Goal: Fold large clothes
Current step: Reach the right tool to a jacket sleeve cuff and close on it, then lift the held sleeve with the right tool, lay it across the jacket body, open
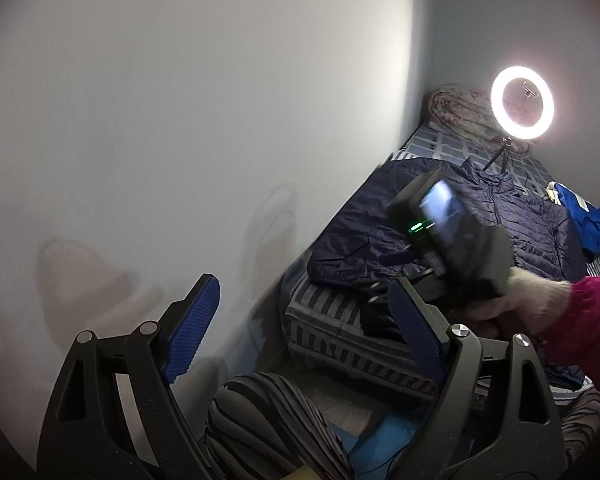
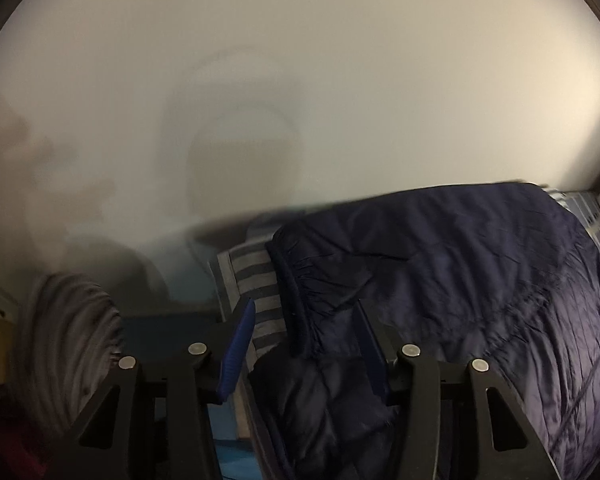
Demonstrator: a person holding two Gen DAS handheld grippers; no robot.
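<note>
A dark navy quilted puffer jacket (image 1: pixel 452 216) lies spread on a striped bed; it fills the right of the right wrist view (image 2: pixel 460 280). My left gripper (image 1: pixel 304 320) is open and empty, held in the air off the bed's near end, facing the wall. My right gripper (image 2: pixel 306 344) is open, its fingers straddling the jacket's hem edge at the bed's near end, the cloth between the jaws. The right gripper's body (image 1: pixel 452 232) shows in the left wrist view, held by a hand in a pink sleeve.
A lit ring light (image 1: pixel 522 103) on a small tripod stands at the bed's far end by a rolled quilt (image 1: pixel 460 112). A blue garment (image 1: pixel 584 216) lies at the far right. A white wall (image 1: pixel 180 120) runs along the bed. A striped knee (image 1: pixel 268 420) is below.
</note>
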